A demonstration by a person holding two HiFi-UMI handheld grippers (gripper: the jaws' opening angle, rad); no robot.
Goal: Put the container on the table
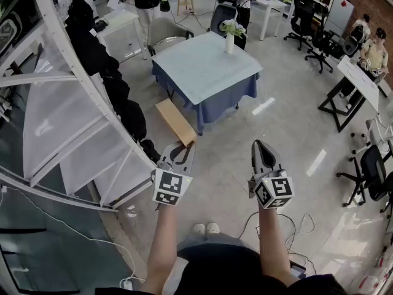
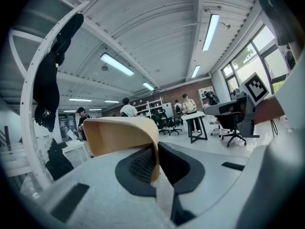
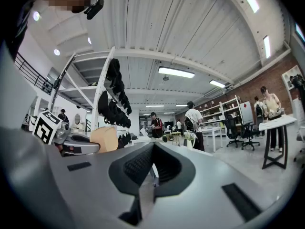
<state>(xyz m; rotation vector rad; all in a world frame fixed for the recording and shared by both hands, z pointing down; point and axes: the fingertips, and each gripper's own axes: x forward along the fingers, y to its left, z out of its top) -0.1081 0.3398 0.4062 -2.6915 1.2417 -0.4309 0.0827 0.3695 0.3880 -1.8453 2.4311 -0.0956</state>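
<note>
- Well, from the head view: the left gripper (image 1: pixel 179 149) holds the tan container (image 1: pixel 176 123) by one end, so the container sticks out ahead of it over the floor, well short of the table (image 1: pixel 202 72). The right gripper (image 1: pixel 260 146) is beside it and carries nothing. My judgement is that the step in hand is the carry. A walk up to the near edge should come first, rather than a reach from here, and the set-down should be on bare cloth away from the vase (image 1: pixel 229 39) at the far side.
- Left gripper view: the left gripper (image 2: pixel 156 161) has its jaws clamped on a thin wall of the container (image 2: pixel 119 132), which tilts up and to the left. A one-wall pinch may let it swing, so carry it level and slowly.
- Right gripper view: the right gripper (image 3: pixel 152 163) has its jaws together with nothing between them. The container (image 3: pixel 105 138) shows off to the left, so the free gripper could steady its far end at set-down.
</note>
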